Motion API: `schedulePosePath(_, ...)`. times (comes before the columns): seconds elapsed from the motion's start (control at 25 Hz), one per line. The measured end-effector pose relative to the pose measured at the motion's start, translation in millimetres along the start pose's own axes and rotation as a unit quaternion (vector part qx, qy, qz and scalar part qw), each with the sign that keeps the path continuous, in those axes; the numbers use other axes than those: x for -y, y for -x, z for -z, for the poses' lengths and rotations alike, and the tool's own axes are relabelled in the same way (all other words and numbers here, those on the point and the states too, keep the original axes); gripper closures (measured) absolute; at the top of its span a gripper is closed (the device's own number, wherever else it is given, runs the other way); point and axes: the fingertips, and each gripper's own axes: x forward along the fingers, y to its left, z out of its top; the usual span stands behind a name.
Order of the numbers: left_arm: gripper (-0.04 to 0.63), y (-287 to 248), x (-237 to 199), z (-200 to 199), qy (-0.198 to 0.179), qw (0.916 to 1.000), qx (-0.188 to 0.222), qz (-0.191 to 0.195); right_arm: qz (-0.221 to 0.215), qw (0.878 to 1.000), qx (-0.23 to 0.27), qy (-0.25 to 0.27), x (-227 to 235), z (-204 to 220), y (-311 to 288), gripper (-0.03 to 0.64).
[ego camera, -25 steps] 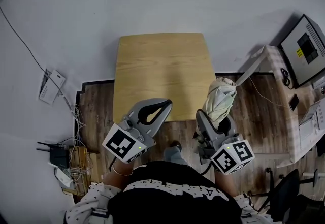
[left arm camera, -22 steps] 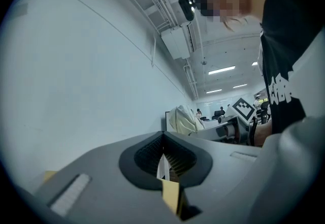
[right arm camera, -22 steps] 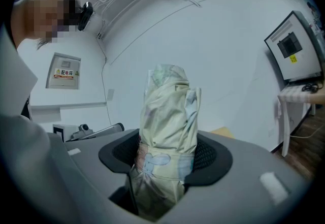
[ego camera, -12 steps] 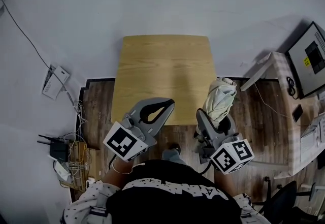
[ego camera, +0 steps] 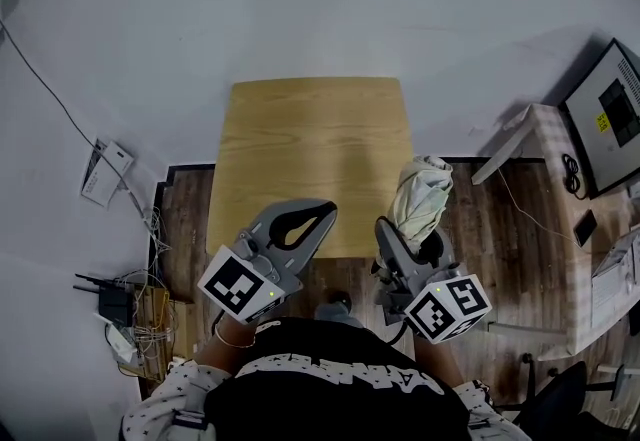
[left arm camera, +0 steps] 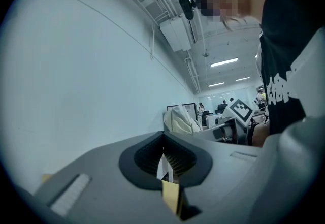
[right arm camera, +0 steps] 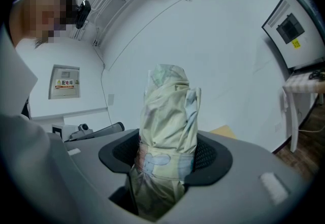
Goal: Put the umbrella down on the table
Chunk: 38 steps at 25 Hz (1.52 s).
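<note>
Jaws of the right gripper [ego camera: 408, 244] clench the folded cream fabric umbrella [ego camera: 418, 194] upright, likely for carrying onto the light wooden table [ego camera: 310, 144]; the left gripper [ego camera: 322, 212] is clenched empty.

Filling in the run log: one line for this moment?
right gripper: shut on folded cream fabric umbrella | left gripper: shut, empty | light wooden table: umbrella not yet on it

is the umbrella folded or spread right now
Folded: the umbrella is a tight cream bundle with a strap wrapped round it, clamped in the right gripper.
</note>
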Motion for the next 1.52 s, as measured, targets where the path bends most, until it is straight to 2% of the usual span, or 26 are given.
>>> schedulePosePath(0.08, 0.598, -7, 0, 0, -0.007, 0.9999, 0.008, 0.003, -0.003, 1.0, 0.001, -0.002, 3, 0, -1, 0.325)
schedulePosePath(0.2, 0.598, -12, 3, 3, -0.004, 0.9997, -0.021, 0.007, -0.002, 1.0, 0.001, -0.005, 9, 0, -3, 0.325)
schedulePosePath(0.64, 0.598, -2, -9, 17, 0.006, 0.9987, -0.046, -0.021, 0.007, 1.0, -0.014, 0.0, 19, 9, -12, 0.325)
schedulePosePath(0.76, 0.598, 0, -42, 23, 0.011, 0.9991, -0.039, -0.015, 0.025, 1.0, -0.018, 0.0, 19, 14, -37, 0.325)
schedulePosePath(0.88, 0.598, -4, -79, 22, 0.001, 1.0, -0.004, -0.009, 0.045, 0.999, -0.026, 0.007, 19, 18, -65, 0.325)
schedulePosePath(1.0, 0.598, -10, -89, 21, 0.001, 0.9999, 0.008, 0.007, 0.057, 0.998, -0.026, 0.009, 21, 16, -77, 0.325)
schedulePosePath(1.2, 0.598, -13, -108, 27, 0.017, 0.9996, -0.02, 0.015, 0.072, 0.997, -0.024, 0.009, 27, 18, -99, 0.325)
schedulePosePath(1.52, 0.598, -17, -141, 42, 0.03, 0.9988, -0.035, 0.019, 0.093, 0.995, -0.043, 0.006, 40, 30, -132, 0.325)
